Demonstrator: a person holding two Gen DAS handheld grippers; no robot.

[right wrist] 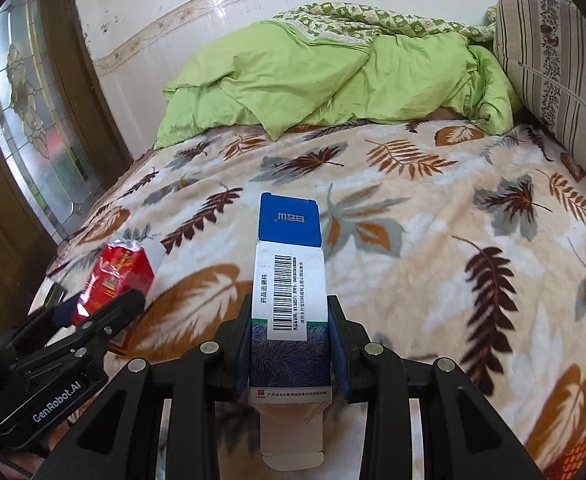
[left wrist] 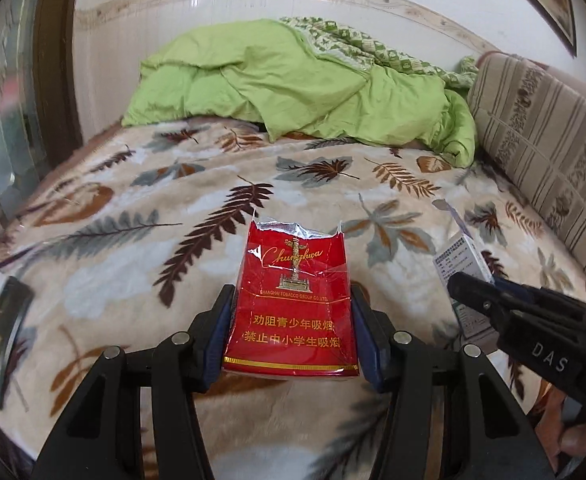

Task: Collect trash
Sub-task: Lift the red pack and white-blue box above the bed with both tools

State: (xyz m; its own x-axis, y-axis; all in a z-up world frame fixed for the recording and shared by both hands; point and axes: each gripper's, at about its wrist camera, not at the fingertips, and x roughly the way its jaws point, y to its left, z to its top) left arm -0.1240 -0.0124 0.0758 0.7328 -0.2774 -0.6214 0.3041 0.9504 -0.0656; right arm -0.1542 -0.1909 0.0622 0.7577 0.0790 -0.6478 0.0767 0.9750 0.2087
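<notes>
My left gripper [left wrist: 291,300] is shut on a torn red Chunghwa cigarette pack [left wrist: 293,300] and holds it above the leaf-patterned blanket. The pack also shows in the right wrist view [right wrist: 117,276] at the left, in the left gripper [right wrist: 105,308]. My right gripper [right wrist: 289,320] is shut on a long white and blue medicine box [right wrist: 289,280] with a barcode, its end flaps open. In the left wrist view the right gripper [left wrist: 477,284] and the medicine box [left wrist: 467,264] sit at the right edge.
The bed is covered by a beige leaf-patterned blanket [left wrist: 197,200]. A crumpled green quilt [left wrist: 293,80] lies at the far end. A striped cushion [left wrist: 541,140] stands along the right. A dark flat object [left wrist: 5,332] lies at the blanket's left edge. A glass door [right wrist: 33,112] is at left.
</notes>
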